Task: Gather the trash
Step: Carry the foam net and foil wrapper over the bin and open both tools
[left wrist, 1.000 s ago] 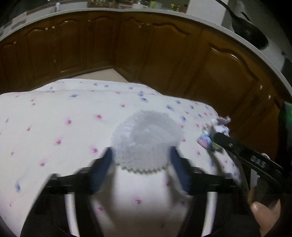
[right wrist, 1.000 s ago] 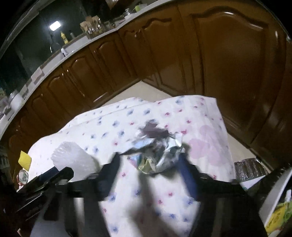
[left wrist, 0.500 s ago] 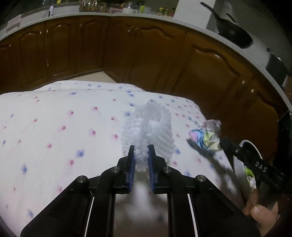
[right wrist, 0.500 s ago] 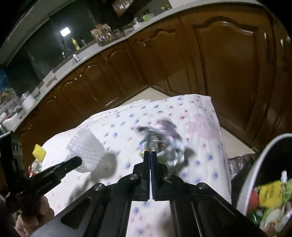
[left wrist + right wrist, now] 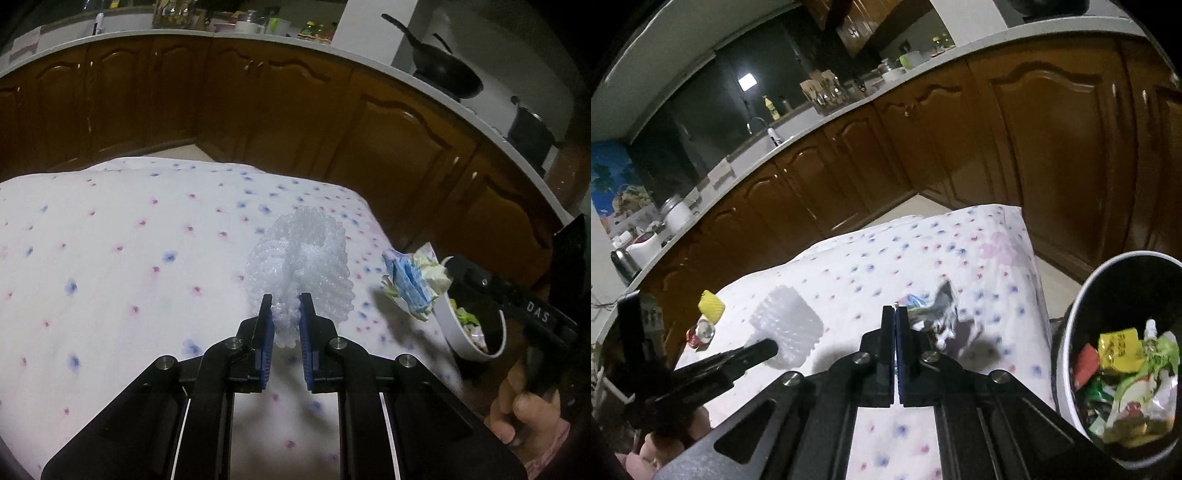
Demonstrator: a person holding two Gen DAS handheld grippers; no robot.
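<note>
Two grippers are at work over one table draped in a white cloth [image 5: 110,258] dotted with pink and blue flowers. One white foam fruit net [image 5: 299,262] is pinched at its near edge by the left gripper [image 5: 286,317], whose blue-padded jaws are closed onto the mesh with a narrow gap left by the foam; the net sits above the cloth toward its right side. One crumpled foil wrapper [image 5: 932,314] is clamped by the right gripper [image 5: 894,321], its jaws pressed nearly flat together on the wrapper's edge; the wrapper hangs above the cloth near its right edge, just short of the bin. One round white bin [image 5: 1067,373] with a dark interior stands beside the cloth's right edge and holds several colourful wrappers; the exact count cannot be told. Two small items remain on the cloth's far left part, as seen from the right wrist: one yellow ridged piece [image 5: 711,305] and one small shiny wrapped piece [image 5: 701,332] just beside it.
</note>
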